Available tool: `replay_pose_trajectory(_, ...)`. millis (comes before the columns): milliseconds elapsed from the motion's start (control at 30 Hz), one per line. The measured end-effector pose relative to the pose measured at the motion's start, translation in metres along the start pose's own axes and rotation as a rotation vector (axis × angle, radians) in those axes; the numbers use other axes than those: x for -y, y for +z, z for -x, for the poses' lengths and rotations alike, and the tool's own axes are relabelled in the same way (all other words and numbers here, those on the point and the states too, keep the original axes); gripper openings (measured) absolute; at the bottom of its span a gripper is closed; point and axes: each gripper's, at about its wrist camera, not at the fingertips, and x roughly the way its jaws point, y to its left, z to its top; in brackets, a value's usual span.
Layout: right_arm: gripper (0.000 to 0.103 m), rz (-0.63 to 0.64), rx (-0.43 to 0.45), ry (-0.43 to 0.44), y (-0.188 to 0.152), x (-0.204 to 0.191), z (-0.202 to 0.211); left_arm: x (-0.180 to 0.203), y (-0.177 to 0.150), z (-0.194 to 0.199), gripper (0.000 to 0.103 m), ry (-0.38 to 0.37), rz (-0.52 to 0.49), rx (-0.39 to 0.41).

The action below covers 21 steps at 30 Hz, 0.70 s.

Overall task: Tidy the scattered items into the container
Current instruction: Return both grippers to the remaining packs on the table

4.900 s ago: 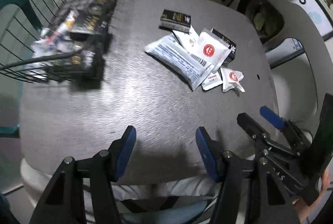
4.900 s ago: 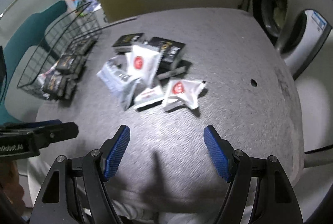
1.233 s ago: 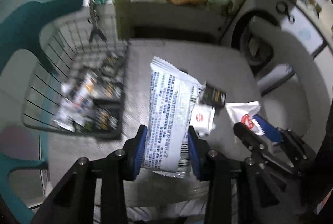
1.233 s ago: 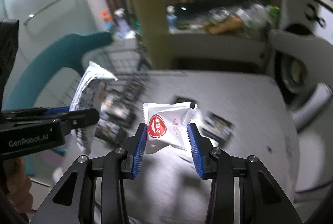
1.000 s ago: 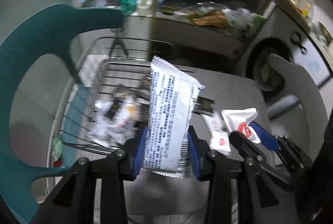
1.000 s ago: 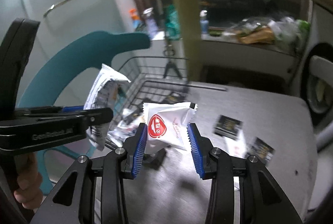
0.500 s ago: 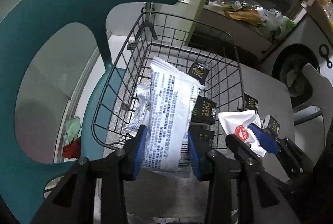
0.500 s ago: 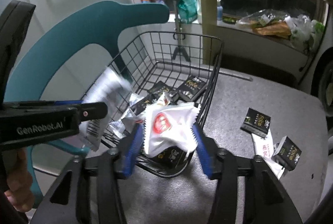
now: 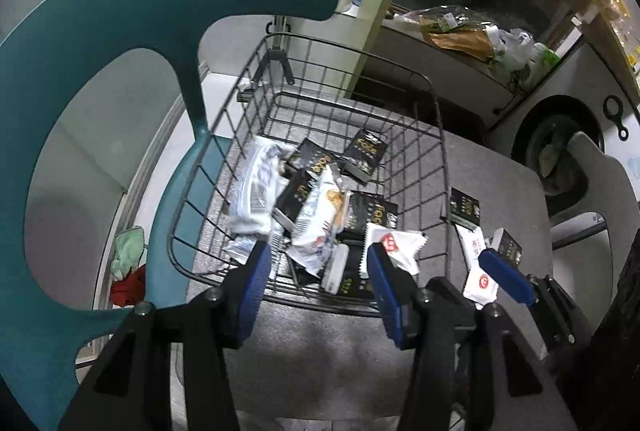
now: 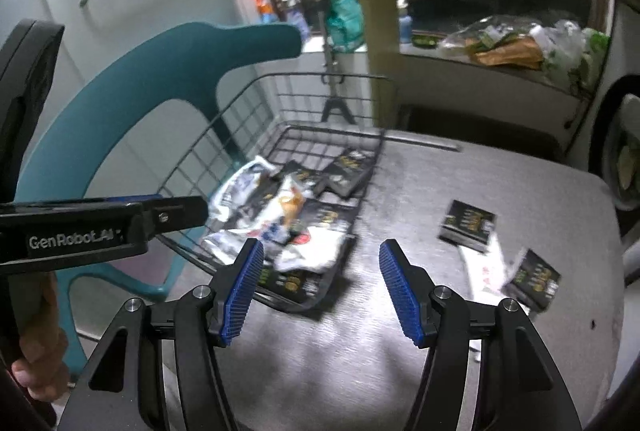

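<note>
The black wire basket (image 9: 436, 135) stands at the grey table's left end and holds several black boxes and white packets. The long white packet (image 9: 256, 199) lies inside at the left. A white pouch with a red logo (image 9: 394, 247) lies by the basket's near right corner. My left gripper (image 9: 320, 287) hangs over the near rim, its jaws opening with nothing between them. My right gripper (image 10: 322, 289) is over the table just right of the basket (image 10: 304, 75), its jaws also opening and empty. The pouch (image 10: 308, 251) rests in the basket ahead of it. The left gripper (image 10: 180, 211) reaches in from the left.
Two black boxes (image 9: 464, 207) (image 9: 508, 247) and white sachets (image 9: 480, 283) lie on the grey table (image 9: 500, 171) right of the basket. A teal chair (image 9: 120, 11) curves around the basket's left side. A counter with bottles and bags runs behind.
Both grippers have opened. The long white packet dropped from the left one into the basket, and the red-logo pouch dropped from the right one. The right gripper drew back towards the table.
</note>
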Motion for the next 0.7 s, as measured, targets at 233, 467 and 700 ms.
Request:
replay_pose_trajectory(233, 0.061, -0.097, -0.002, -0.111, -0.022, 0.078, 0.026, 0.052, -0.015, 0.001, 0.055, -0.049, -0.084, -0.020)
replay_pose_trajectory(467, 0.061, -0.211, -0.046, -0.207, -0.058, 0.162, 0.034, 0.138, -0.037, -0.014, 0.055, -0.106, -0.237, -0.063)
replay_pose_trajectory(700, 0.061, -0.257, -0.131, -0.223, -0.100, 0.205, 0.013, 0.194, -0.070, -0.066, 0.055, -0.117, -0.332, -0.157)
